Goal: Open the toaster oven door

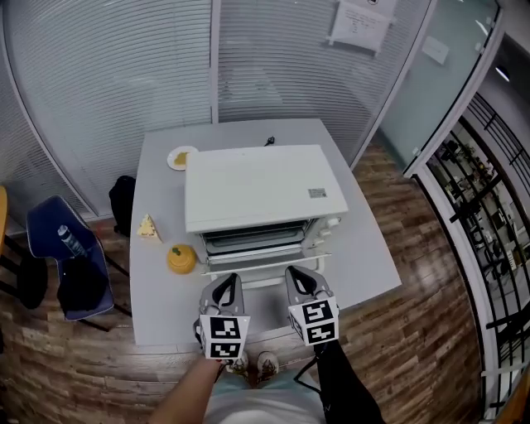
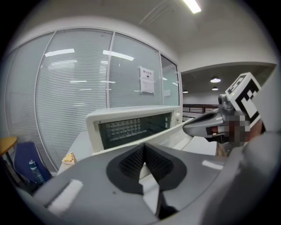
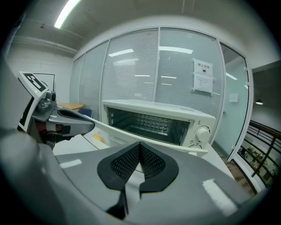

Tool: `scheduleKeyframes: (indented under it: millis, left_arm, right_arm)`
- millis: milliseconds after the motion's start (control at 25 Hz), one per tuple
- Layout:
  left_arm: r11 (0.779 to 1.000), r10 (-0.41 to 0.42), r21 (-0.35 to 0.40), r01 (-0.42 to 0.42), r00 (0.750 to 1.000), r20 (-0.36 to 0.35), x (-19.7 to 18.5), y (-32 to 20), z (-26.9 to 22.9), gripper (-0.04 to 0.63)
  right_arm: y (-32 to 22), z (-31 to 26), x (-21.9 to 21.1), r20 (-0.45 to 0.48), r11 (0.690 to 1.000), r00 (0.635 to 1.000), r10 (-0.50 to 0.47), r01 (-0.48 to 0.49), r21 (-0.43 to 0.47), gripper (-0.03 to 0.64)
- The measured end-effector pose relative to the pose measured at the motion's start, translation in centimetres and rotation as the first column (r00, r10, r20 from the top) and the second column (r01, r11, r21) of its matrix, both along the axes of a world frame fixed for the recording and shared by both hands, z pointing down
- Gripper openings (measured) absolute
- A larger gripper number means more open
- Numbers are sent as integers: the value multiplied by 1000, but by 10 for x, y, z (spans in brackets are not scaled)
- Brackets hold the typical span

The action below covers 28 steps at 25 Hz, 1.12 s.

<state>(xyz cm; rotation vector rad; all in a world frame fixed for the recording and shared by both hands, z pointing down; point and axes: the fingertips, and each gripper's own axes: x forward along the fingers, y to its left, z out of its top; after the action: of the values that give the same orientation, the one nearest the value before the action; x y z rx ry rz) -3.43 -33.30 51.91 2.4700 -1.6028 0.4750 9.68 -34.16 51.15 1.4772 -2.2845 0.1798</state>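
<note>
While a round yellow object sits near the grey table's left edge, the left gripper hovers at the front edge, jaws pressed together on nothing. The white toaster oven stands mid-table, its door dropped open toward that edge. The right gripper's 2 jaws are likewise closed, empty.

Head cam steep down, L/R gripper cams low, near, share oven

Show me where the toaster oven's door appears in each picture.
Head view: toaster oven door, centre, folded down open.
Left gripper view: door, centre-right, sloping.
Right gripper view: door, centre-left.
Shared landmark: paper notice on the glass wall.
</note>
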Motion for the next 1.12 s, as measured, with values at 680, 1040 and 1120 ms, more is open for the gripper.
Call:
scheduleKeyframes:
  millis: [680, 1040, 1120]
  left_arm:
    - [994, -77, -77, 76, 997, -9, 17, 46, 56, 57]
    - [988, -111, -111, 108, 993, -29, 23, 66, 95, 57]
    - [985, -117, -129, 112, 992, -38, 23, 69, 105, 57]
  right_arm:
    - [50, 55, 9, 76, 995, 994, -76, 81, -55, 2]
    - [72, 93, 13, 25, 991, 995, -98, 100, -92, 2]
    - [74, 102, 15, 23, 991, 996, -86, 88, -105, 2]
